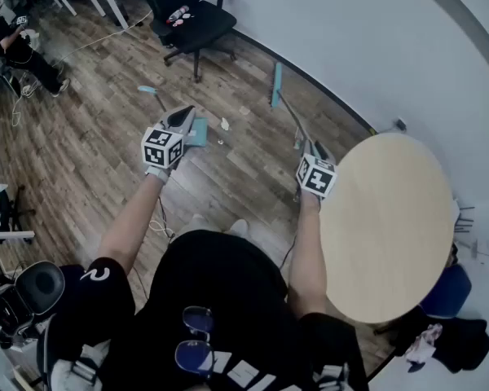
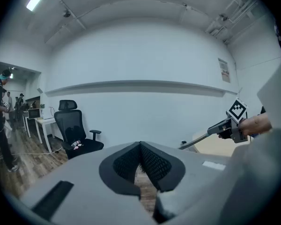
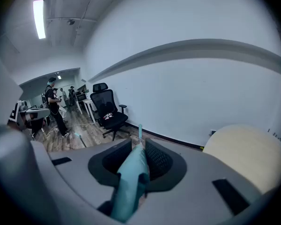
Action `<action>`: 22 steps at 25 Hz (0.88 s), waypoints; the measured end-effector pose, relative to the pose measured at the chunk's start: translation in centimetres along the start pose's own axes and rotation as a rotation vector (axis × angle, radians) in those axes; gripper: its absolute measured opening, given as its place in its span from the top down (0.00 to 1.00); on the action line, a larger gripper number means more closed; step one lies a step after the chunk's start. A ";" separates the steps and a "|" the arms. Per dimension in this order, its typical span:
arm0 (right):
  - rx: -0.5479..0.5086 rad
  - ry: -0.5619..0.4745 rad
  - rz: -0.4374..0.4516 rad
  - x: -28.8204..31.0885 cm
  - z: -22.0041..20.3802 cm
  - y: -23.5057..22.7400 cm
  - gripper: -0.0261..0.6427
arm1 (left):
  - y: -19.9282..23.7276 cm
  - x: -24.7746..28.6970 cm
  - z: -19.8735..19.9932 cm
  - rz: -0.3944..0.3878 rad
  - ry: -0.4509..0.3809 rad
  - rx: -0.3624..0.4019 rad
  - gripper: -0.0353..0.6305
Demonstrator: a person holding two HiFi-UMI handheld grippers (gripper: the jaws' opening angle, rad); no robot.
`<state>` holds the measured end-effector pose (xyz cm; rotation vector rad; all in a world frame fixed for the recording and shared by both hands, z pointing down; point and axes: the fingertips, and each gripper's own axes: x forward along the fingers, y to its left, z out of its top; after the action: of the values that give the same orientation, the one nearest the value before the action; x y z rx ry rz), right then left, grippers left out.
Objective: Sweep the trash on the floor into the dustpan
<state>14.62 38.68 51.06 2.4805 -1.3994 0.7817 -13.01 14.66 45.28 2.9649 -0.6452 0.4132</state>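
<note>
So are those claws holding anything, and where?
The right gripper clamps the broom by its teal handle grip; the left gripper is shut on nothing.

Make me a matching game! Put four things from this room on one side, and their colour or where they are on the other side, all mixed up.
Things:
1. office chair
2. round table
3. broom
4. dustpan

Matches:
A. pale tan
B. on the floor beside the left gripper
C. black
D. held in the right gripper

Pairs: 1-C, 2-A, 3-D, 4-B.
</note>
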 end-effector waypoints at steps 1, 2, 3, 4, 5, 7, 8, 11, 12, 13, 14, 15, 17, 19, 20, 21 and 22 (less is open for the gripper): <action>-0.001 0.004 0.002 0.1 -0.1 -0.1 0.83 | -0.1 0.1 0.1 0.000 -0.002 0.000 0.95; -0.002 0.007 0.004 0.1 -0.2 -0.2 0.83 | -0.2 0.1 0.3 0.000 -0.004 -0.001 0.95; -0.002 0.009 0.008 0.2 -0.3 -0.2 0.83 | -0.3 0.2 0.4 0.000 -0.006 -0.001 0.95; -0.001 0.009 0.012 0.4 -0.4 -0.2 0.83 | -0.4 0.3 0.4 -0.001 -0.008 -0.001 0.95; 0.002 0.008 0.016 0.6 -0.4 -0.2 0.83 | -0.4 0.4 0.4 -0.002 -0.008 -0.001 0.95; 0.007 0.008 0.009 0.8 -0.4 -0.3 0.83 | -0.3 0.9 0.2 -0.007 -0.004 -0.003 0.95; 0.011 0.010 0.003 1.0 -0.4 -0.4 0.83 | -0.1 1.3 -0.1 -0.010 0.000 -0.004 0.95; 0.021 0.034 -0.014 2.2 -0.8 -0.8 0.83 | 0.6 2.8 -0.7 -0.022 0.013 -0.009 0.95; 0.024 0.042 -0.021 2.6 -0.8 -1.0 0.83 | 0.9 3.4 -0.9 -0.028 0.018 -0.011 0.95; 0.027 0.048 -0.027 3.1 -0.9 -1.2 0.83 | 1.2 4.2 -1.0 -0.034 0.021 -0.013 0.95; 0.029 0.051 -0.035 3.7 -0.8 -1.5 0.83 | 1.6 5.0 -1.1 -0.039 0.024 -0.017 0.95; 0.031 0.053 -0.047 4.2 -0.6 -1.9 0.83 | 2.0 6.0 -1.2 -0.044 0.026 -0.021 0.95; 0.039 0.065 -0.070 5.6 -0.6 -2.7 0.83 | 2.7 8.3 -1.4 -0.060 0.031 -0.025 0.95; 0.057 0.081 -0.093 7.0 -0.7 -3.7 0.83 | 3.4 10.7 -1.2 -0.084 0.036 -0.024 0.95; 0.065 0.084 -0.107 7.6 -0.3 -4.1 0.83 | 3.7 11.9 -0.9 -0.096 0.038 -0.025 0.95; 0.073 0.086 -0.121 8.1 0.2 -4.4 0.83 | 4.0 13.1 -0.6 -0.109 0.040 -0.026 0.95; 0.078 0.089 -0.135 8.7 0.6 -4.8 0.83 | 4.3 14.4 -0.2 -0.123 0.042 -0.026 0.95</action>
<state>22.49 34.59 55.55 2.5325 -1.1803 0.9218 -2.32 5.05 49.59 2.9423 -0.4577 0.4512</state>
